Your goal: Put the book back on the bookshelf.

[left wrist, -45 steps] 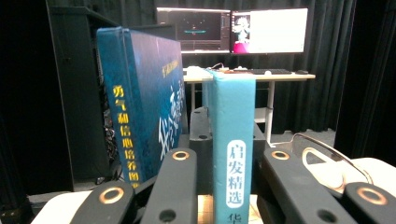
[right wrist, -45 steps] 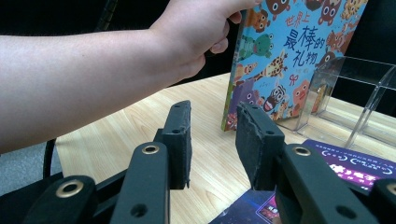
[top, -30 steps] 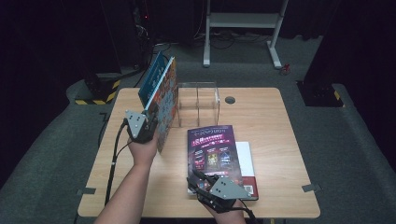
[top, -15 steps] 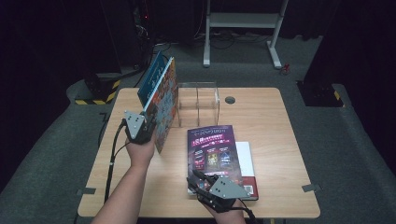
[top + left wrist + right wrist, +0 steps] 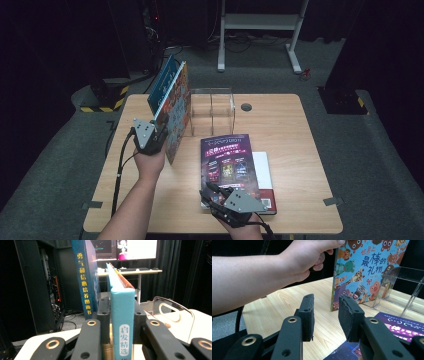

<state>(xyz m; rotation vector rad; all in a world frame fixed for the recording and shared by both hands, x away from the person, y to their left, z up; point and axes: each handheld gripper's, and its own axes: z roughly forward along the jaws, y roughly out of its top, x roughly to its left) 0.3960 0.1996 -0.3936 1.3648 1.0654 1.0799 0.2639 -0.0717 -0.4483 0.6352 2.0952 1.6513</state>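
A picture book with cartoon animals on its cover (image 5: 177, 117) stands upright on the table's left, its light-blue spine (image 5: 122, 315) between the jaws of my left gripper (image 5: 122, 307). The pads touch both of its sides, though the jaws have just been opening a little. A teal book (image 5: 162, 85) leans just behind it. A purple book (image 5: 227, 160) lies flat on a white one (image 5: 263, 170) near the front. My right gripper (image 5: 214, 192) rests at the purple book's near left corner, open, with nothing between its pads (image 5: 308, 315).
A clear acrylic book holder (image 5: 212, 112) stands at the table's back middle, right of the upright books. A round cable hole (image 5: 245, 106) sits beside it. The person's left forearm (image 5: 262, 275) crosses the right gripper view. A white desk frame (image 5: 260, 22) stands behind the table.
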